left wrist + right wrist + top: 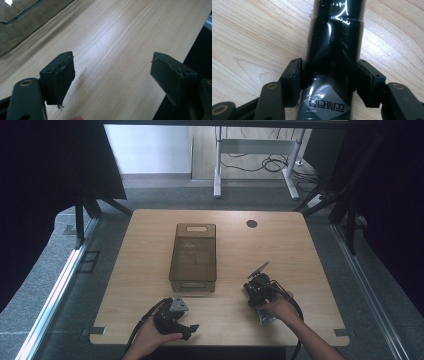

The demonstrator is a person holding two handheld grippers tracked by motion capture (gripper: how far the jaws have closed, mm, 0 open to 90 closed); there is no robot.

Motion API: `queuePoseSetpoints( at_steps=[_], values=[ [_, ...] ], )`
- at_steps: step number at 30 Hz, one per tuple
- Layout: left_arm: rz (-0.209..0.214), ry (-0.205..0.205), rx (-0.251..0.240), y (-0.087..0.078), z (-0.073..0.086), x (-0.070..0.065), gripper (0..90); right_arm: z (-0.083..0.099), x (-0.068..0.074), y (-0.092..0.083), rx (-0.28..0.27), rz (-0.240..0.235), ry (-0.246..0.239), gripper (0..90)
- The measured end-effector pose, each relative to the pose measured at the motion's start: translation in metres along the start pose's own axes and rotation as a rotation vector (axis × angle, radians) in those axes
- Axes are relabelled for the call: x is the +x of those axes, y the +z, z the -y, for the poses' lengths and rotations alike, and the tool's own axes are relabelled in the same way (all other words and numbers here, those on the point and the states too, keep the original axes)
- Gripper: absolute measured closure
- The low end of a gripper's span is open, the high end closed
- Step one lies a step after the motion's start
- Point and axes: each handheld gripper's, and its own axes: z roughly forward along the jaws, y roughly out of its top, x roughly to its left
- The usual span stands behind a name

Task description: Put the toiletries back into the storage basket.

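Both pads of my right gripper [329, 75] press on a dark pack [334, 50] lying on the table [150, 270] near the front edge. My left gripper [112, 80] is released over bare wood, near the bin [194, 254].

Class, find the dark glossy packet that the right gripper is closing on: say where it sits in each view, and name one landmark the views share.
High view: the dark packet lies near the table's front right, under the right gripper.
Left gripper view: wooden tabletop and the brown bin's corner at top left.
Right gripper view: the packet runs up the centre, pinched between both pads.
Shared landmark: the light wood tabletop.
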Motion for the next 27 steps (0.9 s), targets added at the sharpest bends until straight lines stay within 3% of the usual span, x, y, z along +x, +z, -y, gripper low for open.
queuePoseSetpoints(
  at_steps=[8,10,14,15,19,27],
  values=[
    [-0.001,0.004,0.009,0.001,0.0,0.001,19.9,-0.002,-0.012,-0.003,-0.006,-0.056,0.029,44.2],
    [-0.001,0.003,0.012,0.002,0.0,0.001,19.9,-0.002,-0.017,-0.009,-0.03,-0.1,0.05,44.4],
    [-0.003,0.003,0.01,0.003,0.0,0.0,19.9,-0.001,-0.021,-0.015,-0.047,-0.129,0.064,44.4],
    [-0.004,0.003,0.009,0.003,0.0,0.0,19.9,0.001,-0.023,-0.02,-0.06,-0.156,0.079,44.5],
    [-0.003,0.0,0.005,0.002,0.0,-0.001,19.9,0.002,-0.025,-0.027,-0.073,-0.169,0.088,44.6],
    [-0.002,0.005,0.016,0.005,0.0,-0.002,19.9,0.0,-0.029,-0.047,-0.118,-0.238,0.109,44.7]
  ],
)
